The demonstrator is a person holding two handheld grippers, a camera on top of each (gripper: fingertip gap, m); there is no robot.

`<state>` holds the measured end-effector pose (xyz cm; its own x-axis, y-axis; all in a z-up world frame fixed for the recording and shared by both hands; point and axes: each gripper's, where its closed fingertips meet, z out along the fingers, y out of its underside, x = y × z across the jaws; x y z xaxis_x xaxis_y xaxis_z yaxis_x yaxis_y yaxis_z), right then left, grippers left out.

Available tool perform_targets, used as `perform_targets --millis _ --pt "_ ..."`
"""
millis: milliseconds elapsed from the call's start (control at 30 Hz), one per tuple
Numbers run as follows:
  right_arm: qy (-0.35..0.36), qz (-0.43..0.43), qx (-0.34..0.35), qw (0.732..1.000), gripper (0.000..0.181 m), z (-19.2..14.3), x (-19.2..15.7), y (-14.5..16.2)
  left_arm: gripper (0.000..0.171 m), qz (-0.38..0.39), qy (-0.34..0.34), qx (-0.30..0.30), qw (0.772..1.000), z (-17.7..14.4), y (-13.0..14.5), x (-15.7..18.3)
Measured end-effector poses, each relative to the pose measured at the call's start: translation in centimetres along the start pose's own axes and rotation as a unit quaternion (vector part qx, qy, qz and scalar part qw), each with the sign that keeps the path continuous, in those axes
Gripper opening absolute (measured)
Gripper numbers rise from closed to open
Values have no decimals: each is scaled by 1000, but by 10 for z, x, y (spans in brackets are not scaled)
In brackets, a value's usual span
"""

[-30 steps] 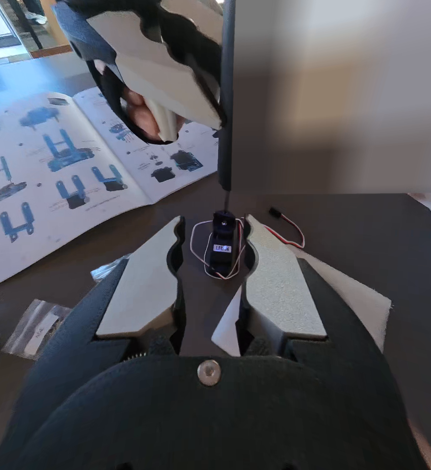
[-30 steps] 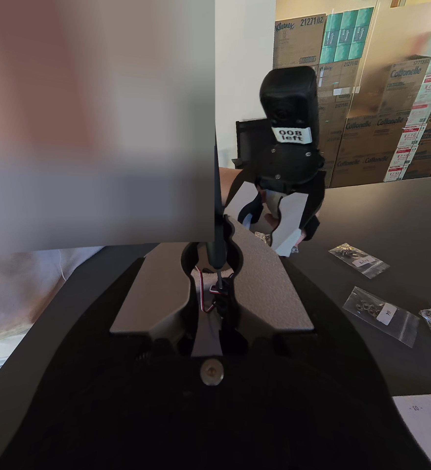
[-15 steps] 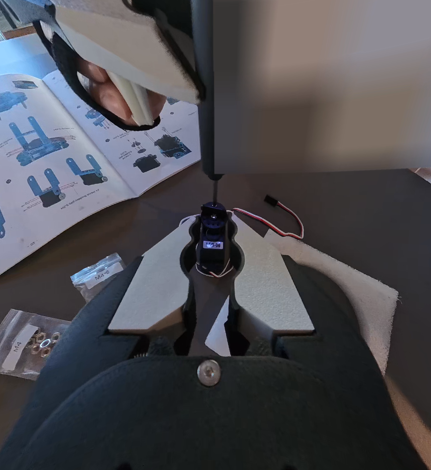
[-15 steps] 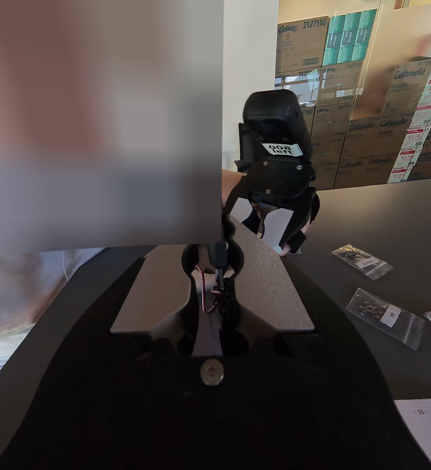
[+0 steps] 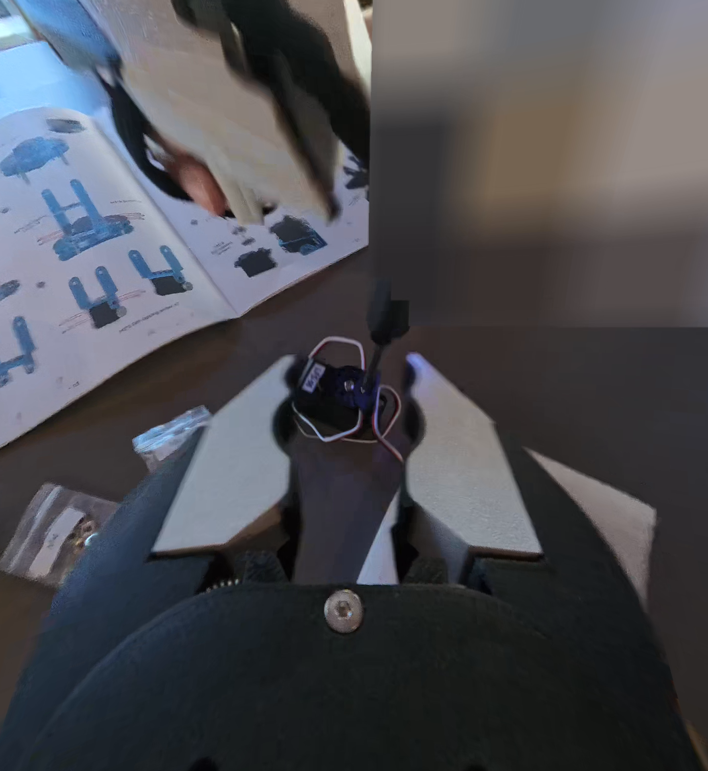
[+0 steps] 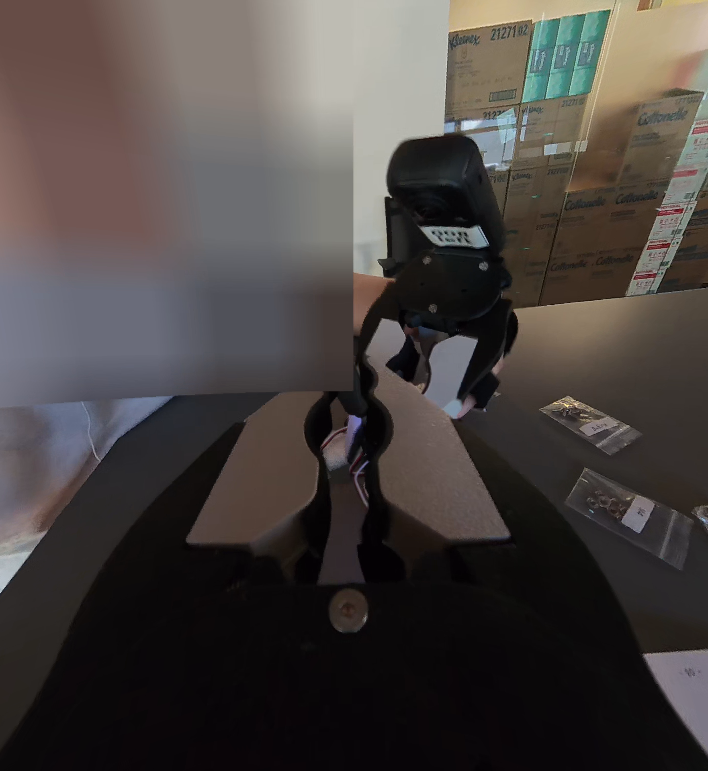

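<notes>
A small black servo (image 5: 327, 400) with a blue horn and red-white wires lies tilted on the dark table (image 5: 594, 396). It sits between the fingertips of my left gripper (image 5: 350, 363), leaning toward the left finger. My left gripper is open around it. My right gripper (image 6: 352, 396) is shut on a black screwdriver (image 5: 379, 321), whose tip touches the servo's blue horn. In the right wrist view the servo (image 6: 358, 438) shows partly between my fingers, and the left gripper (image 6: 444, 388) hangs just beyond. The right gripper (image 5: 323, 196) is blurred above in the left wrist view.
An open instruction booklet (image 5: 93, 250) lies at the left. Small bags of hardware (image 5: 51, 538) sit beside it and also show in the right wrist view (image 6: 628, 513). A white pad (image 5: 594, 500) lies under my left gripper's right side. Stacked cardboard boxes (image 6: 594, 167) stand behind the table. My hands' fingertips stand some 8 cm from each other.
My left gripper has opened and let go of the servo. The servo has tipped from upright to tilted left. The screwdriver has leaned and shifted right, tip still on the servo.
</notes>
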<state>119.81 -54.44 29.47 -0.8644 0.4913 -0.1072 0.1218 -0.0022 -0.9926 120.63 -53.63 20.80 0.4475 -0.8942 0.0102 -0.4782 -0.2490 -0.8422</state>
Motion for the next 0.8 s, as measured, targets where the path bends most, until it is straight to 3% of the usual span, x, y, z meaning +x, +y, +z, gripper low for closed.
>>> perform_targets --millis 33,67,100,133,267,400,533,600,667,800 --pt "9 9 -9 1000 18 0 3 3 66 -7 -24 4 1000 -5 -10 -3" --pt "19 21 -19 999 27 -1 5 7 69 -18 -49 27 998 -10 -27 -6" --pt "21 33 -1 999 26 -3 3 4 54 -32 -66 43 996 -11 -42 -6" --pt "29 58 35 997 19 -3 2 -3 22 -28 -84 37 995 -6 -48 -5" --pt "69 150 134 977 15 0 5 -23 19 74 -137 -54 986 19 -20 -9" --pt "166 118 129 971 14 -19 29 -27 15 30 -105 -2 994 14 -23 -14" --pt "158 124 159 967 21 -49 28 -32 15 44 -116 21 992 -1 -30 -17" --pt "133 134 132 973 37 -54 19 -25 15 50 -126 16 991 -5 -31 -19" --pt "140 125 55 981 54 -51 13 -3 15 63 -140 2 988 -11 -30 -21" --pt "162 77 -116 977 57 -33 3 43 15 74 -167 -1 983 -26 -31 -26"
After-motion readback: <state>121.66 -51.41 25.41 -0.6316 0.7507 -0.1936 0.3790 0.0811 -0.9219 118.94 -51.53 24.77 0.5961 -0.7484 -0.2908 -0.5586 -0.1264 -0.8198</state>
